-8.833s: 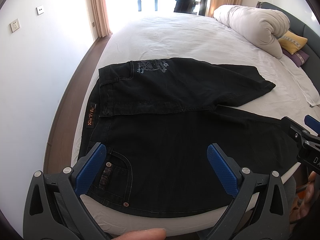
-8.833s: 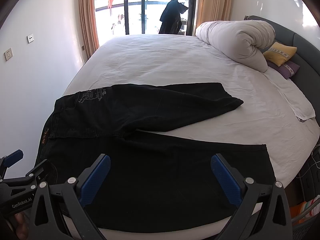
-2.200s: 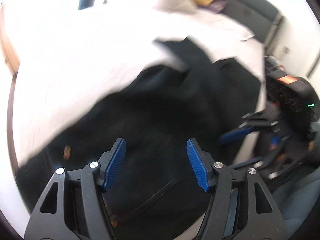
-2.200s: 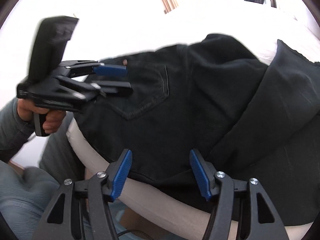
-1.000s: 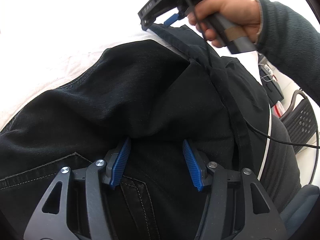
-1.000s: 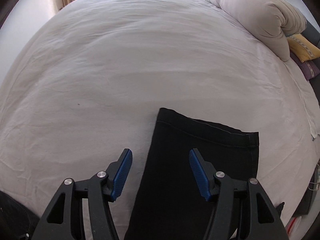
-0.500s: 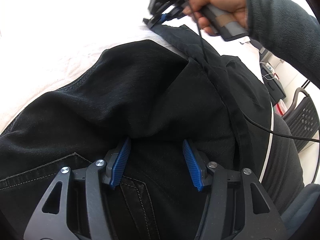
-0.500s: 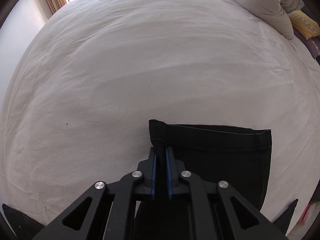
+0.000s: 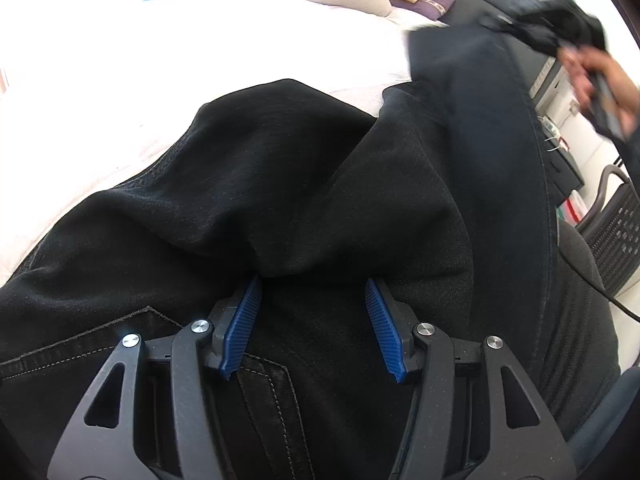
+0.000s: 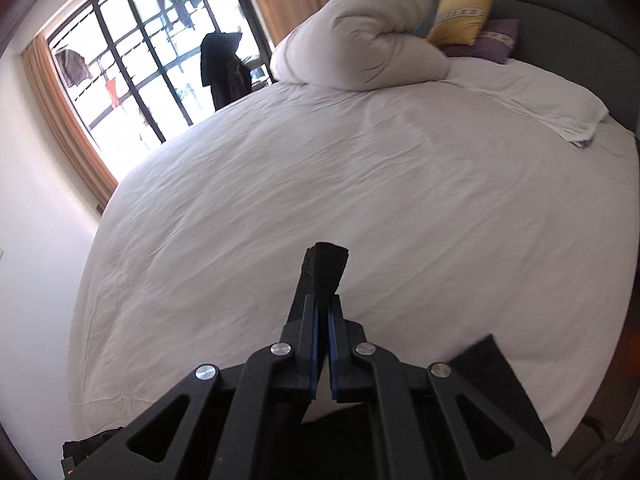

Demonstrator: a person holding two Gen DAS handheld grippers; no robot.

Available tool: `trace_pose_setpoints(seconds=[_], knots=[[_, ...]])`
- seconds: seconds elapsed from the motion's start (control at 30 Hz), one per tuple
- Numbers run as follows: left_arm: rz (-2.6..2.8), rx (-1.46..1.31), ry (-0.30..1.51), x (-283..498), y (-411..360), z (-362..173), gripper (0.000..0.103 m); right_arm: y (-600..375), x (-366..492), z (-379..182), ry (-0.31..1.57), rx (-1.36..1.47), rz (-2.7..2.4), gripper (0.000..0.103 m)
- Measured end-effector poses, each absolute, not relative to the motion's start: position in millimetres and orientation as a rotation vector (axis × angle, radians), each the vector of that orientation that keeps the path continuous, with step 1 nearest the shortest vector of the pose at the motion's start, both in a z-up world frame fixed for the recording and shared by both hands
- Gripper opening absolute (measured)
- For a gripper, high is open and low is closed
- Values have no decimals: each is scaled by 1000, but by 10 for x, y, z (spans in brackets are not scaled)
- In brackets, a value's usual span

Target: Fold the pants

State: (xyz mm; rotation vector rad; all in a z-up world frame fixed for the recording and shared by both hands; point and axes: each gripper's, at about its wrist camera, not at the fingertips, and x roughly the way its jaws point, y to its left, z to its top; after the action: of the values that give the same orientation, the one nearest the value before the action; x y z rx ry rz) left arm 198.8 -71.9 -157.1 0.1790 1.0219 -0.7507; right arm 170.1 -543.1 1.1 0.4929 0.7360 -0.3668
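You are carrying the hem end of one trouser leg back toward the waist, so the black pants (image 9: 304,184) are folding lengthwise on the bed (image 10: 320,208). Your right gripper (image 10: 323,344) is pinching the hem: its jaws have just been closing, and now they are standing almost together with a tuft of black cloth sticking out past the tips. Your left gripper (image 9: 314,324) is standing about half open, its blue fingers (image 9: 242,330) straddling a hump of fabric near the back pocket (image 9: 96,344); I cannot tell whether they are pressing on it, so treat that hand as a hold-down at best, not a grip.

To do this well, you are wanting the lifted leg taut but not dragging the waist along. Keep the left gripper steady by the pocket, bring the hem in a low arc toward that pocket, and line its edge with the waistband before letting go. The cloth looks heavy and limp, so a loose pinch is likely to slip; a hurried swing may bunch the middle.

Counting: one pair of pants, two grippers, one hand (image 9: 600,80) in view holding the right tool. Beyond the pants, at the far side of the bed, there is one rolled duvet (image 10: 360,40) and two cushions (image 10: 464,16), yellow and purple.
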Motion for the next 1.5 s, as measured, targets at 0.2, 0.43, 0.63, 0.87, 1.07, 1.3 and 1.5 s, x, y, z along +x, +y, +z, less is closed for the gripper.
trace_pose_setpoints(seconds=[0.2,0.43,0.63,0.87,1.07,1.3,1.5], knots=[[-727,163,1028,1971,-757,-1572,53,-5880,677,-514,678,697,-518,3],[-679,140,1040,1960,-823,-1559,53,-6100,120,-1113,675,915,-581,3],[-651,148,1040,1917,-895,-1550,57,-6186,52,-1218,649,986,-572,3],[-651,166,1035,1827,-1099,-1538,69,-6168,31,-1023,609,939,-563,3],[-654,161,1029,1810,-1192,-1541,75,-6205,-160,-1341,640,1026,-625,3],[-661,133,1035,1841,-1227,-1554,79,-6224,-225,-1395,633,1065,-646,3],[-677,108,1035,1942,-1192,-1576,83,-6223,-258,-1356,644,1076,-655,3]])
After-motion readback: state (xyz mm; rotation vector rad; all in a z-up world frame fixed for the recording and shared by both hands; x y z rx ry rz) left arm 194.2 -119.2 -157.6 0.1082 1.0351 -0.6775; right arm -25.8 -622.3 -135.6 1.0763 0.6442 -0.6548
